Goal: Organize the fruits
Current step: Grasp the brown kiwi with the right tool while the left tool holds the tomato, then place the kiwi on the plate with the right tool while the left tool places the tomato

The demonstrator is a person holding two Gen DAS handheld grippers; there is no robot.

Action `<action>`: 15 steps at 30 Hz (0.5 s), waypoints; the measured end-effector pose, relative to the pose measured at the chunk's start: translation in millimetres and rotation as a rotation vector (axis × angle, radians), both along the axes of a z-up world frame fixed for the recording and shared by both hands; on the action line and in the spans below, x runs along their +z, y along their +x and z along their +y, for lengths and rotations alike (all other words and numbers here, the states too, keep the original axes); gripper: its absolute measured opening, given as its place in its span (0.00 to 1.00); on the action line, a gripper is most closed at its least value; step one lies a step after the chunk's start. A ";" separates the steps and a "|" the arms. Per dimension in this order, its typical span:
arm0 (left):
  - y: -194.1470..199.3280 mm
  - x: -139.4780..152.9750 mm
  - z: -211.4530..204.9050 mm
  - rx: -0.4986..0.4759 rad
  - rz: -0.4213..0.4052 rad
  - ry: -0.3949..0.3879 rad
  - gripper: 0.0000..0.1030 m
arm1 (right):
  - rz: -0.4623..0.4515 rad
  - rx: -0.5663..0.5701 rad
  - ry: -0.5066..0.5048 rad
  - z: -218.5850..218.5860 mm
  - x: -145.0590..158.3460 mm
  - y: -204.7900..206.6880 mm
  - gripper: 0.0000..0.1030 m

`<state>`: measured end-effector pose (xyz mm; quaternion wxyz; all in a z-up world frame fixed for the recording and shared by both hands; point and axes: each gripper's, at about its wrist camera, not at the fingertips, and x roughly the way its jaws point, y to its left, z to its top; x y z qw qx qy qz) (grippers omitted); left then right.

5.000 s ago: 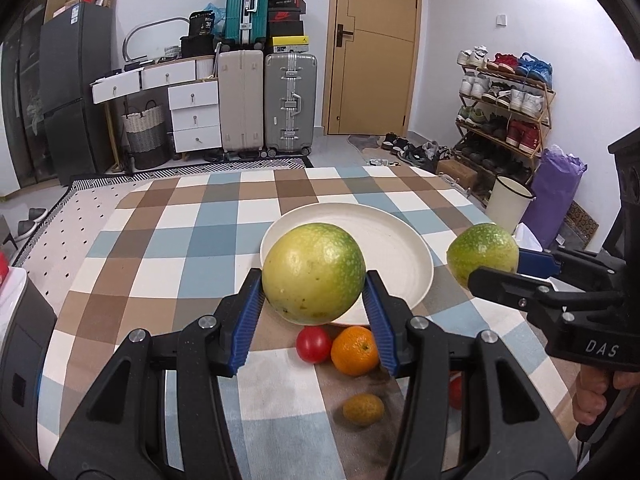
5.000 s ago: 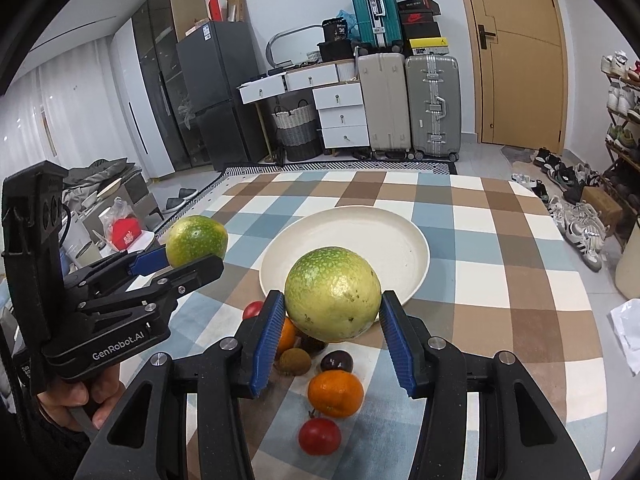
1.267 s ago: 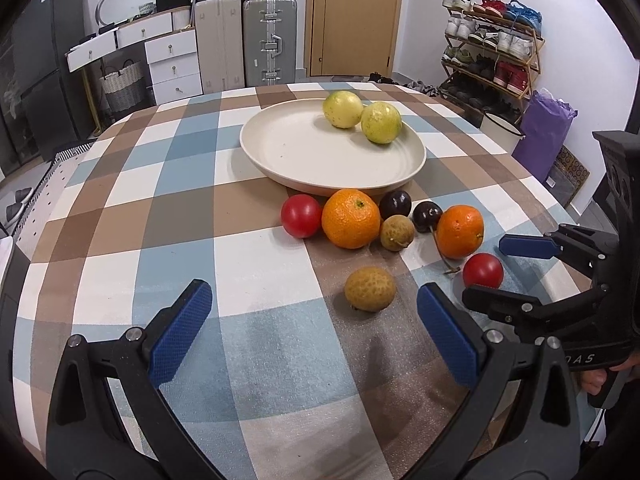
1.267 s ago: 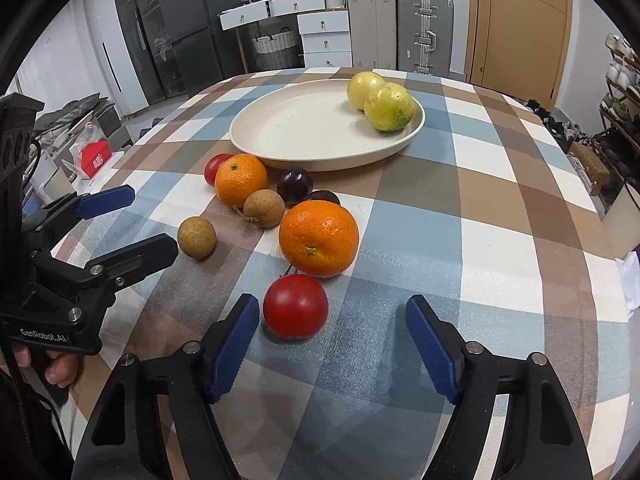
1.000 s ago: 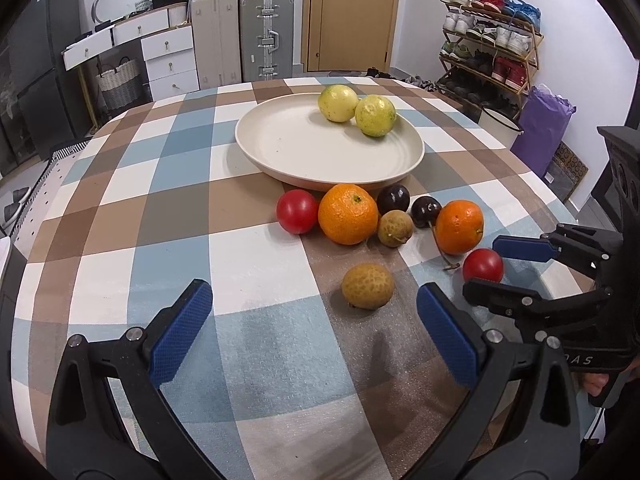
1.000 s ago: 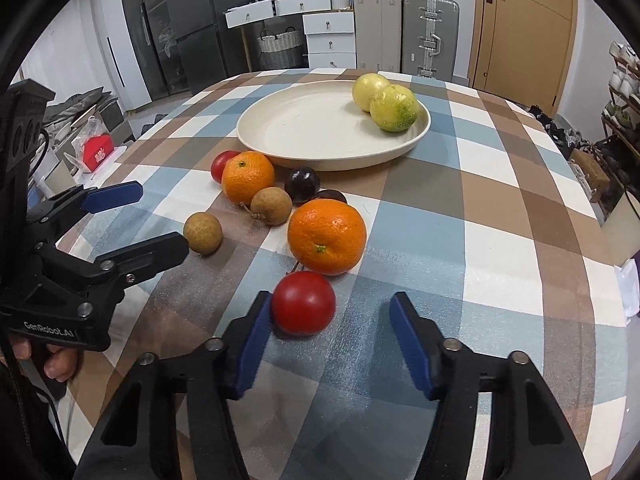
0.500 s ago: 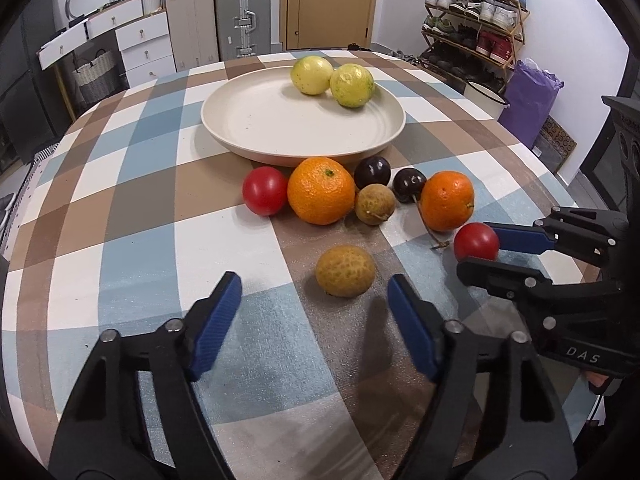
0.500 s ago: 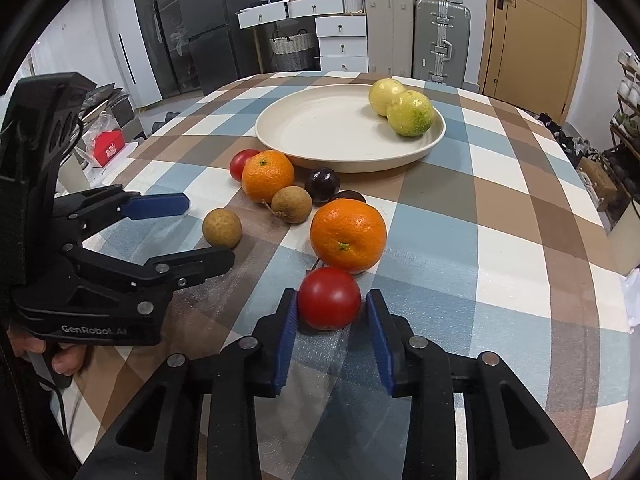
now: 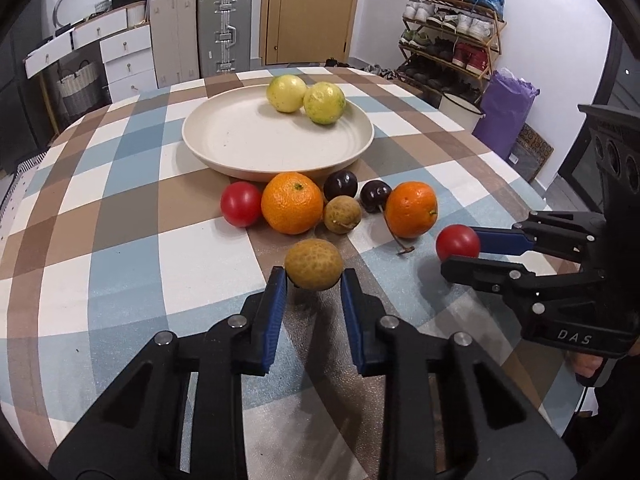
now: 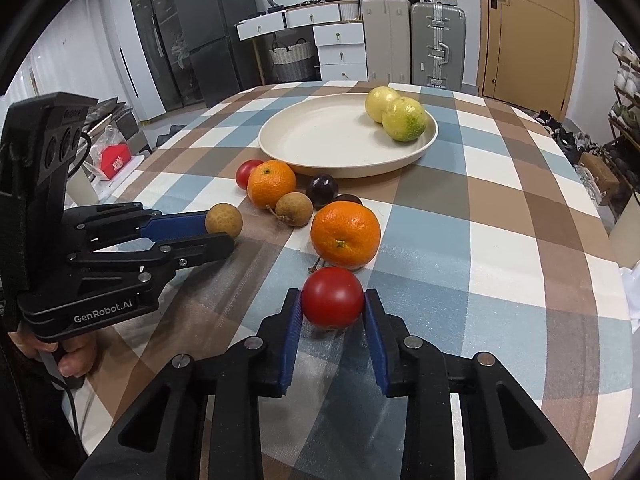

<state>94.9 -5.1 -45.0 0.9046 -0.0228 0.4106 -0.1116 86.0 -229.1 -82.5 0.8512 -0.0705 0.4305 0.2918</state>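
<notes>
2 yellow-green round fruits sit in the cream round plate; 6 loose on the checked bench. Left claw is closing on the tan rough-skinned longan, pads touching. Right claw clamps the red round tomato.

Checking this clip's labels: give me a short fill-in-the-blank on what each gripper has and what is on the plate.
1. The left gripper, jaws closing, has the ____ longan between its pads.
2. The right gripper is shut on a ____ tomato.
3. The plate holds ____ yellow-green fruits.
4. ____ oranges lie on the tablecloth.

Missing words: brown; red; two; Two
</notes>
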 end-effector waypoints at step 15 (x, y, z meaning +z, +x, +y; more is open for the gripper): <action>-7.9 53.8 12.9 0.060 -0.143 -0.011 0.24 | -0.079 -0.003 0.080 -9.2 47.2 -0.4 0.30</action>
